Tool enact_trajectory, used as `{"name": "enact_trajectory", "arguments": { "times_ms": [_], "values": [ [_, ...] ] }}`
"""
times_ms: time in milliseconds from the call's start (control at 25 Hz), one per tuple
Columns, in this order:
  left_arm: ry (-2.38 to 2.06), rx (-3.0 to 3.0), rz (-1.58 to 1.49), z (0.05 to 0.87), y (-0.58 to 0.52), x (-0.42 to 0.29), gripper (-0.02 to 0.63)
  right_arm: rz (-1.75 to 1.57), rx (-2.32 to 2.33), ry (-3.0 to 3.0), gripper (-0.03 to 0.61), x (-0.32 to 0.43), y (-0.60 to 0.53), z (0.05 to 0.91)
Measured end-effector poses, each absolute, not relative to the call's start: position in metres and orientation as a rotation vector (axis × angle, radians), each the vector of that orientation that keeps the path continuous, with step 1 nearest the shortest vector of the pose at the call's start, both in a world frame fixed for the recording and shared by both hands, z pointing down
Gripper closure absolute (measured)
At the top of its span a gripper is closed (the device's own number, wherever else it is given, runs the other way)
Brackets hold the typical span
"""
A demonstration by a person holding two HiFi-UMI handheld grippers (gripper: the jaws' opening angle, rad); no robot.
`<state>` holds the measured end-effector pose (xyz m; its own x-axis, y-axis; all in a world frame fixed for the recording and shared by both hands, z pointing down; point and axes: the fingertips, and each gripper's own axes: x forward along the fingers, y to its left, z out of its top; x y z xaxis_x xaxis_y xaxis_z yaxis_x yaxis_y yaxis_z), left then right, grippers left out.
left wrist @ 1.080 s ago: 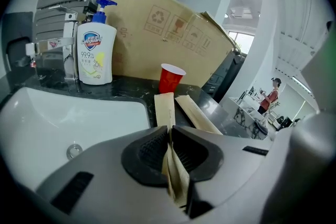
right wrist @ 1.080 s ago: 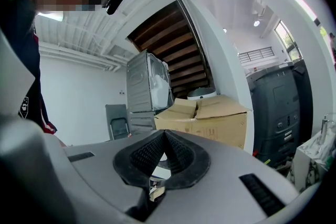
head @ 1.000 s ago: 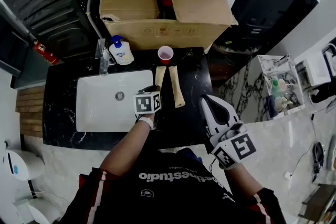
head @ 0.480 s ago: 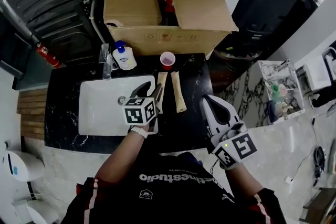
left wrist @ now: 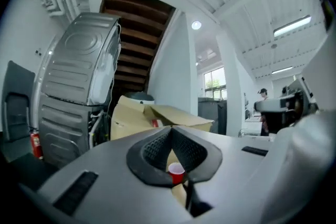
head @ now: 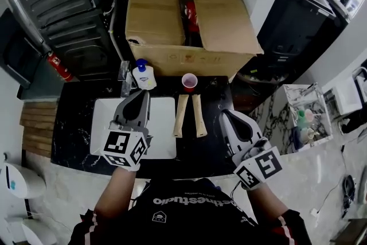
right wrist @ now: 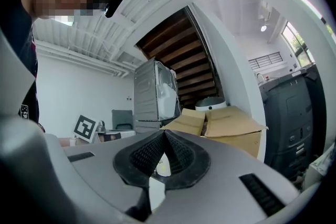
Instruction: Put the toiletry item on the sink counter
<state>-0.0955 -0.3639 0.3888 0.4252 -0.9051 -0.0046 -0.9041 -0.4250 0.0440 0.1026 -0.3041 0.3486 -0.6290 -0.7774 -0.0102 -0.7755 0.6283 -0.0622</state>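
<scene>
Mid-frame on the counter (head: 215, 123), right of the sink (head: 163, 142), the tube (head: 180, 115) lies freed beside a second tube (head: 199, 115); my left claw (head: 141, 97) has backed to lower left, shut and empty. Placement looks done.

My left gripper (head: 141, 98) is out ahead of me. Its fingers (left wrist: 155, 147) are closed tip to tip with nothing between them. The left cube (head: 124, 148) sits just behind the fingers, and my left forearm (head: 114, 187) runs back from it toward my chest. My right gripper (head: 227, 114) is held nearer my body, its fingers likewise together and empty, with the right cube (head: 258, 166) behind them. Both grippers point forward, well apart.
</scene>
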Motion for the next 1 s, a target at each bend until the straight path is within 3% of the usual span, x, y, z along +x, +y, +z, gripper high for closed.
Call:
{"name": "enact_trajectory", "arguments": {
  "times_ms": [160, 1000],
  "values": [
    [-1.516, 2.763, -0.226, 0.356, -0.34, -0.086, 0.601, -0.107, -1.27, 2.812, 0.541, 0.092, -0.307, 0.345],
    [-1.385, 2.941, -0.111, 0.359, -0.312, -0.051, 0.601, -0.048, -1.195, 2.86, 0.541, 0.072, -0.297, 0.346]
  ]
}}
